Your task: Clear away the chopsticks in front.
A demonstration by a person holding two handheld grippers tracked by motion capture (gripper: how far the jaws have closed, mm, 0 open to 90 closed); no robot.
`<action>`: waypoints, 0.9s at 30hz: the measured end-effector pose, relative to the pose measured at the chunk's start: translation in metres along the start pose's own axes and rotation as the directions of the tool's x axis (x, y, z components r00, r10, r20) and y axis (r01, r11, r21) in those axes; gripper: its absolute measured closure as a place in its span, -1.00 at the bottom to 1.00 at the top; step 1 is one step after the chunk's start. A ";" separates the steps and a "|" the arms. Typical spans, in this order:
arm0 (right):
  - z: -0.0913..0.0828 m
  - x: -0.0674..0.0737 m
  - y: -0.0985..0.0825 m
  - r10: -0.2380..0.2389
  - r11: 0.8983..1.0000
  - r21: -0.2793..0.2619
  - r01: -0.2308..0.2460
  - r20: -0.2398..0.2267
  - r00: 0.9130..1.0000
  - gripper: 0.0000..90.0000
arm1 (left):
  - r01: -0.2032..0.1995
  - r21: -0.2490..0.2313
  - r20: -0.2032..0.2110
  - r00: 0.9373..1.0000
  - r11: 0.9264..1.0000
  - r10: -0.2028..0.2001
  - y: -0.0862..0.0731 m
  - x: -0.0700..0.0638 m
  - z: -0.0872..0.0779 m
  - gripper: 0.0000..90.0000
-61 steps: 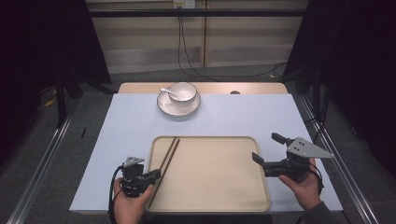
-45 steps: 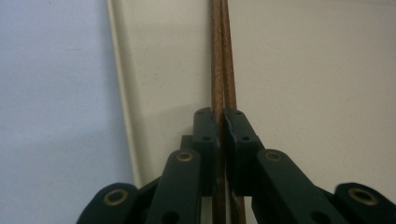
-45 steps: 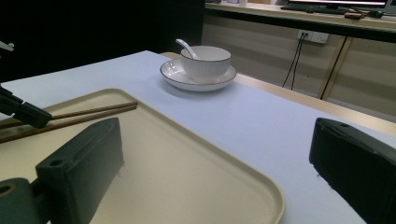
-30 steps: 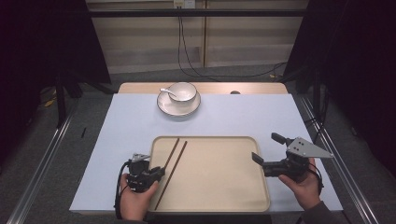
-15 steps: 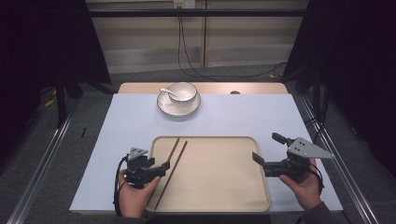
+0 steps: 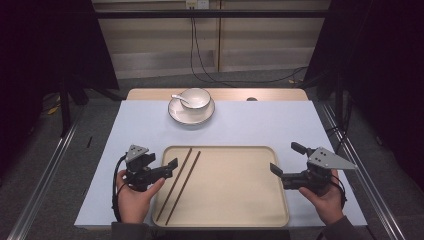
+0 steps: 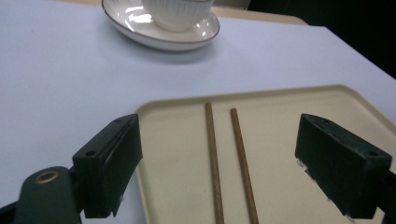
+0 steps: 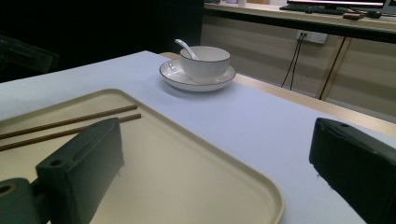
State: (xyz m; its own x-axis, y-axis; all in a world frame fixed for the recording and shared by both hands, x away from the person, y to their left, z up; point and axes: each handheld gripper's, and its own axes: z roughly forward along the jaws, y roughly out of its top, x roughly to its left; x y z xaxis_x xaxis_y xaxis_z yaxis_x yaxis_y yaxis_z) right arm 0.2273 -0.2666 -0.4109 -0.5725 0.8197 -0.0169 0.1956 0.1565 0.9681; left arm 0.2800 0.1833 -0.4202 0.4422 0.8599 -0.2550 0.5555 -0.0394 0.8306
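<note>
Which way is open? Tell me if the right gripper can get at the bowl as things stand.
Probably yes. The right gripper is open and empty at the tray's right edge, and bare tablecloth lies between it and the bowl; only the spoon rests in the bowl.

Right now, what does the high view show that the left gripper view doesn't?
High view: left hand, right hand, open right gripper, spoon. Left gripper view: left gripper close up, fingers just opened, gripping nothing, chopsticks lying beyond them. Both: tray, chopsticks, bowl on saucer.
</note>
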 end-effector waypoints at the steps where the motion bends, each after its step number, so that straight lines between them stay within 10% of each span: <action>1: 0.000 0.000 0.000 -0.001 1.000 0.000 0.001 0.001 1.000 -0.94 | 0.001 -0.008 0.000 1.000 1.000 -0.001 0.003 0.001 -0.002 -0.68; 14: 0.002 0.000 -0.001 -0.004 1.000 0.008 0.004 -0.008 1.000 -0.94 | -0.087 -0.057 -0.026 0.996 0.995 0.086 0.027 0.016 -0.018 -0.72; 27: 0.003 0.000 -0.001 -0.005 1.000 0.016 0.005 -0.005 1.000 -0.94 | -0.076 -0.089 -0.022 0.997 0.993 0.074 0.025 0.031 -0.022 -0.75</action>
State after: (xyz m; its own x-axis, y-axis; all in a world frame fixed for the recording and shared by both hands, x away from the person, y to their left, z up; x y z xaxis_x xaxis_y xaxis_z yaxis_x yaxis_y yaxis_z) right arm 0.2296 -0.2648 -0.4131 -0.5774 0.8162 -0.0207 0.2057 0.1699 0.9638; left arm 0.2918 0.2200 -0.3962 0.4670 0.8654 -0.1816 0.4552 -0.0592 0.8884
